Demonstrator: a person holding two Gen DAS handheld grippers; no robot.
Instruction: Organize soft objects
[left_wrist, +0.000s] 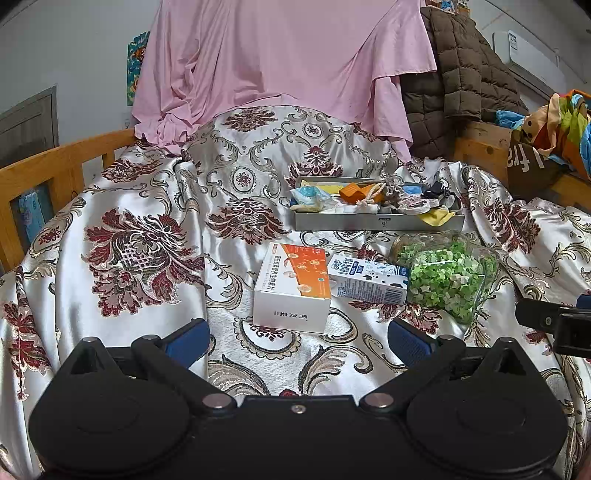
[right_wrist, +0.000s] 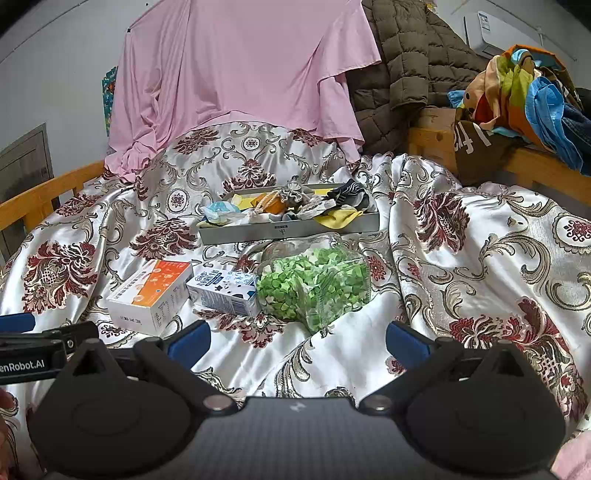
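A grey tray (left_wrist: 376, 222) (right_wrist: 288, 233) sits mid-bed, piled with soft items: socks, small pouches, a yellow cloth (left_wrist: 437, 217) (right_wrist: 338, 218) hanging over its front rim, an orange piece (left_wrist: 360, 192). My left gripper (left_wrist: 298, 338) is open, low over the bedspread, nearest the orange-and-white box (left_wrist: 293, 286). My right gripper (right_wrist: 298, 338) is open too, just short of the glass jar of green paper stars (right_wrist: 314, 286) (left_wrist: 448, 275). Nothing is between either pair of fingers. Each gripper shows at the other view's edge.
A blue-and-white milk carton (left_wrist: 369, 280) (right_wrist: 221, 291) lies between box and jar. The floral satin bedspread (left_wrist: 147, 251) covers everything. A pink sheet (left_wrist: 280, 62) and brown quilted jacket (left_wrist: 450, 74) hang behind. Wooden rails (left_wrist: 44, 166) flank the bed; coloured clothes (right_wrist: 517, 96) are heaped at right.
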